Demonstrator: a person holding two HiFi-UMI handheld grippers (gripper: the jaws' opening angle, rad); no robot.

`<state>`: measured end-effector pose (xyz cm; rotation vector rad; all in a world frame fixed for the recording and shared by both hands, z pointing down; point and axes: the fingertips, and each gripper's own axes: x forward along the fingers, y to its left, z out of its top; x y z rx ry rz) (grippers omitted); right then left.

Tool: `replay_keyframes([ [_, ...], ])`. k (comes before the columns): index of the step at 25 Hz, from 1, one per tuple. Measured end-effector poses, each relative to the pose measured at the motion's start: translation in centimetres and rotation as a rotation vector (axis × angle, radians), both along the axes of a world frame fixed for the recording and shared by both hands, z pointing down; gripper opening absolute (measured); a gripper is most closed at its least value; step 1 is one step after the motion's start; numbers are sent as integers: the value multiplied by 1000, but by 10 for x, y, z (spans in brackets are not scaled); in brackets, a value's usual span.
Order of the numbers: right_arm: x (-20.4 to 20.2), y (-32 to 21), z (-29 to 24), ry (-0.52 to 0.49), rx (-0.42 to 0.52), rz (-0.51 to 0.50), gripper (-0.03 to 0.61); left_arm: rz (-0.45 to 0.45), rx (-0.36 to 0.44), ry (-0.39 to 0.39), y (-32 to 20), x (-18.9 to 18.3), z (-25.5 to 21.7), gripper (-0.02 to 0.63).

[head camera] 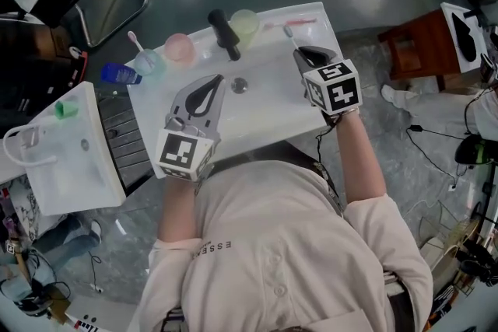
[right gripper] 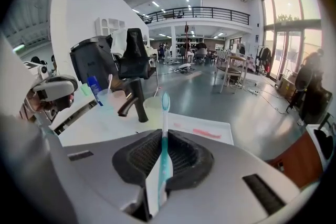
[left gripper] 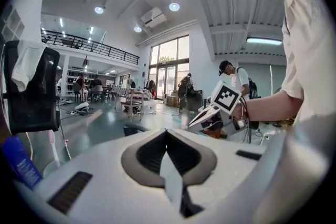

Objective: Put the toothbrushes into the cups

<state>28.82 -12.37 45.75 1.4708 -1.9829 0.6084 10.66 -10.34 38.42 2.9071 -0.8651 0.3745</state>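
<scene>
Beige-shirted person [head camera: 272,245] nearest, arms out over a white surface [head camera: 264,117] with a drain [head camera: 240,85] near its middle.

Right tongs [head camera: 305,52]: clamped on a teal toothbrush [right gripper: 164,134]. The handle is pinched low between the pads and the bristle end stands clear above the tips. Held off the surface near the far right corner. My guess is that gripping by the handle leaves the long end free to drop into a cup.

Left tongs [left gripper: 167,136]: pressed together with nothing between them, hanging over the near left part of the surface. They look parked out of the way while the right does the work.

Far edge, left to right:
- blue bottle [head camera: 120,74], just off the left corner
- pale blue cup [head camera: 149,62], a toothbrush [head camera: 135,40] already standing in it
- pink cup [head camera: 179,47], seems empty
- black tap [head camera: 224,33]
- green cup [head camera: 244,23], seems empty and closest to the right tongs

A pink toothbrush [right gripper: 202,132] lies flat at the far right corner, not yet picked up.

Judgement: one brush is placed, one is in carry and one waits. The green cup is the likely target for the teal brush. The tap stands just beside that cup, so the approach should come from the right to avoid knocking it.
</scene>
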Motion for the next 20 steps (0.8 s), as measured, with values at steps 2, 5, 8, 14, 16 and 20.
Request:
replay_keyframes([
  [2,-25,-3,-12,-7,35,-13,46,-5,10,4,0,-21,-6,1],
  [5,-59,-4,-30,-25,80,-27,46,-13,20,11,1,-49,-13,1],
  [8,-87,-6,-49,-36,123,-22,46,-21,25,15,3,-76,-18,2],
  [14,-152,-18,-72,-59,194,-52,46,-39,38,22,1,-136,-23,1],
  [16,-176,-24,-74,-68,205,-66,46,-48,47,22,0,-156,-25,2],
  [20,-212,-40,-80,-99,263,-75,46,-77,55,20,-3,-188,-25,1],
])
